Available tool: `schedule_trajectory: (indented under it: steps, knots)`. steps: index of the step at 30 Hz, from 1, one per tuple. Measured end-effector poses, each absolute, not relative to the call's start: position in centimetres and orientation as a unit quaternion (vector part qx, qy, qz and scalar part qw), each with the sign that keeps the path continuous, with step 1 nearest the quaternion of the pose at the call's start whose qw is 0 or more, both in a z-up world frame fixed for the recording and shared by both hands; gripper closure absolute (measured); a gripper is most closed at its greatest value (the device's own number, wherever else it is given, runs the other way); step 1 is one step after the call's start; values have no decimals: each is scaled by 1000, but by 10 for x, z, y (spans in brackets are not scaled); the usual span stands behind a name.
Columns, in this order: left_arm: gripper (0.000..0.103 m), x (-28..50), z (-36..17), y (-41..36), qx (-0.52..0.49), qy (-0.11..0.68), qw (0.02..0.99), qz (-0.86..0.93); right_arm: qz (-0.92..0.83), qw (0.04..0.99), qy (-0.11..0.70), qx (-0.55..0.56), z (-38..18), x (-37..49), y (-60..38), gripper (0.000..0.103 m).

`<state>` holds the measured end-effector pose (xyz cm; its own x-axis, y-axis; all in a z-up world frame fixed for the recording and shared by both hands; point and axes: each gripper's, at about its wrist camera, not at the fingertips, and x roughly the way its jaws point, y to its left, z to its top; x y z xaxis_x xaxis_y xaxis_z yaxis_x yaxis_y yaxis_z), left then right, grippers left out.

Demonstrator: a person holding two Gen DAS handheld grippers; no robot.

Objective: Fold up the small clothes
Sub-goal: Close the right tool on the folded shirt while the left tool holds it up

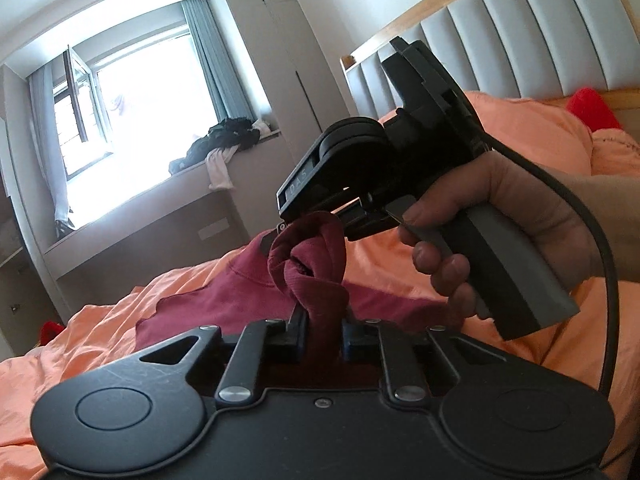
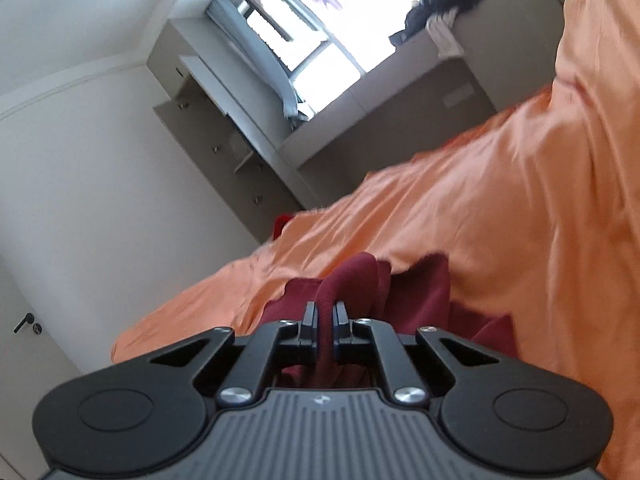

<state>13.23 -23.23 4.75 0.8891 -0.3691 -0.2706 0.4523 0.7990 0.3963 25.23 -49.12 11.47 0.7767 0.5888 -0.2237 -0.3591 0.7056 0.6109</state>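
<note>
A small dark red garment (image 1: 240,300) lies partly on the orange bed cover (image 1: 100,332). My left gripper (image 1: 320,320) is shut on a twisted edge of it and holds it up. My right gripper (image 1: 308,220), seen in the left wrist view with the hand on its grey handle, is shut on another part of the same twisted edge, just above the left one. In the right wrist view my right gripper (image 2: 324,316) pinches a fold of the red garment (image 2: 432,288) over the orange cover (image 2: 480,200). The rest of the garment hangs bunched below.
A padded grey headboard (image 1: 500,32) stands at the right, with a red pillow (image 1: 592,108) by it. A window seat with a pile of dark clothes (image 1: 224,140) is beyond the bed. A wardrobe (image 2: 224,120) and a door (image 2: 28,320) stand at the left.
</note>
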Motion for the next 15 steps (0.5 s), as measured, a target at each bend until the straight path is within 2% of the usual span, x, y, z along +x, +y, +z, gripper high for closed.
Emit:
schedule_trajectory:
  steps: [9,15]
  knots:
    - [86,140,35,-255,209,111,938,-254,207,908,235,278,104,249,-515,96]
    - [85,140,25,-264,228,118,930,-265,182,910,256,270,95,248,-522,96]
